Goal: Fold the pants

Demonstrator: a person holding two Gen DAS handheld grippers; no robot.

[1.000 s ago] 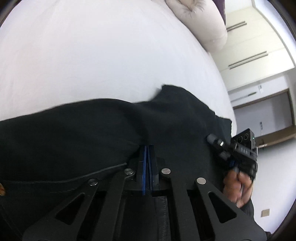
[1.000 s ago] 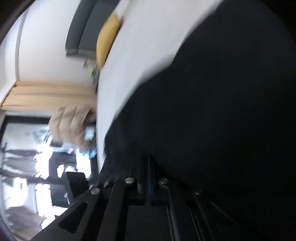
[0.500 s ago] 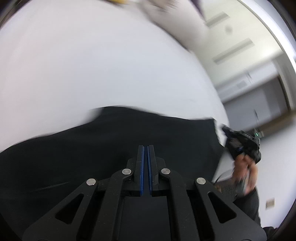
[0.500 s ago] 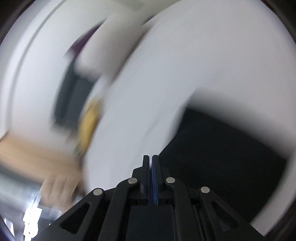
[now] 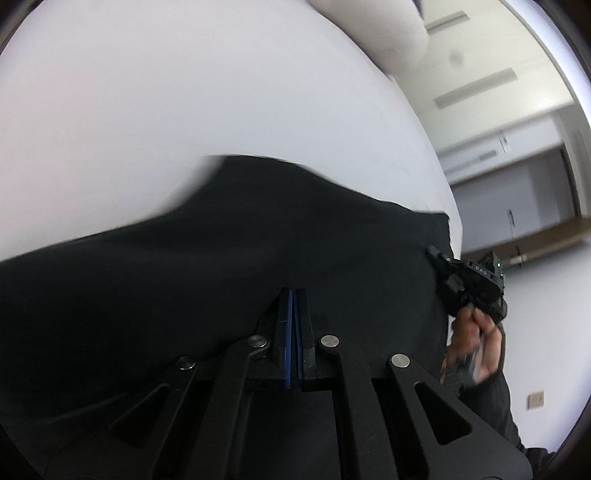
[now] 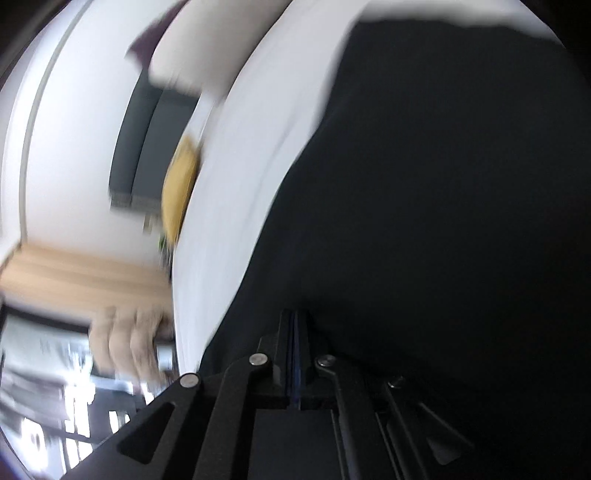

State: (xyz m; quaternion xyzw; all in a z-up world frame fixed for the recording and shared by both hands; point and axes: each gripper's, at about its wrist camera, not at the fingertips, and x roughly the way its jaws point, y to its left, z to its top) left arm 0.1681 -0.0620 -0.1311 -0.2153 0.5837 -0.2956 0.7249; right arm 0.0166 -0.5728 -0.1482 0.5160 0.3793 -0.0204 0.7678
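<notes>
the black pants point(image 5: 229, 266) are lying spread across the white bed point(image 5: 155, 110), and both grippers are working along their near edge. the left gripper point(image 5: 294, 295) is showing its fingers pressed together with dark cloth bunched around the tips, so it is probably pinching the fabric, though black on black is making that hard to confirm. the right gripper point(image 6: 297, 315) is likewise clamped narrow at the cloth's edge, seemingly on a fold of it. to do this fold well, both pinches should be travelling together at the same height, keeping the edge taut between them so the layer is landing flat and square. counting: one pair of pants, two grippers, one hand point(image 5: 474, 350) visible in the left view, one pale pillow point(image 5: 369, 33), one yellow cushion point(image 6: 181, 195).
</notes>
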